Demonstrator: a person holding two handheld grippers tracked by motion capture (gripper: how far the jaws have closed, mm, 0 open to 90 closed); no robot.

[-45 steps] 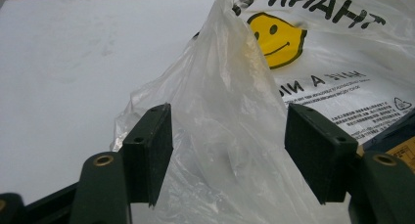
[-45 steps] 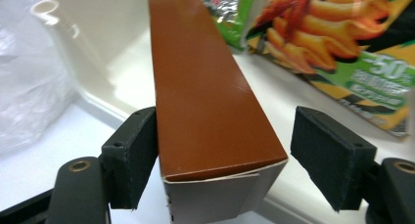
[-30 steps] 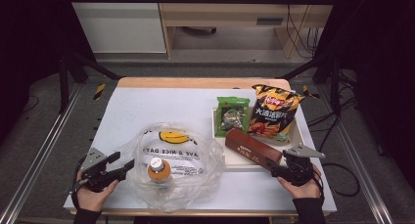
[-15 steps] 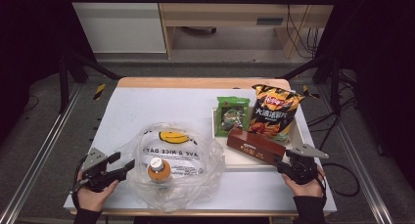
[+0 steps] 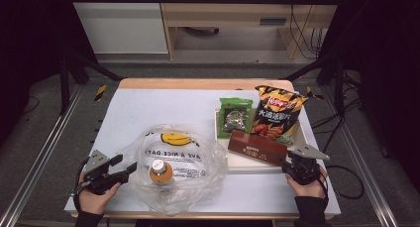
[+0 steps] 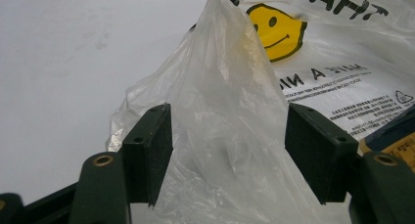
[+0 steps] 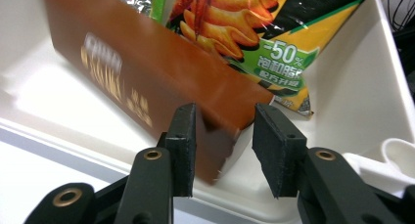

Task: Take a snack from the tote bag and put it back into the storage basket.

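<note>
At the left, the left gripper [image 5: 128, 167] rests with its jaws wide apart around a loose fold of the clear plastic bag [image 5: 181, 157], not pinching it; an orange-capped bottle [image 5: 161, 171] already lies inside. At the right, the right gripper [image 7: 222, 136] has just been closing its jaws on the end of the brown box [image 7: 147, 72], which is tilted up in the white tray [image 5: 247, 162]. The box, green packet [image 5: 235, 115] and chip bag [image 5: 276, 113] look still to be bagged.
</note>
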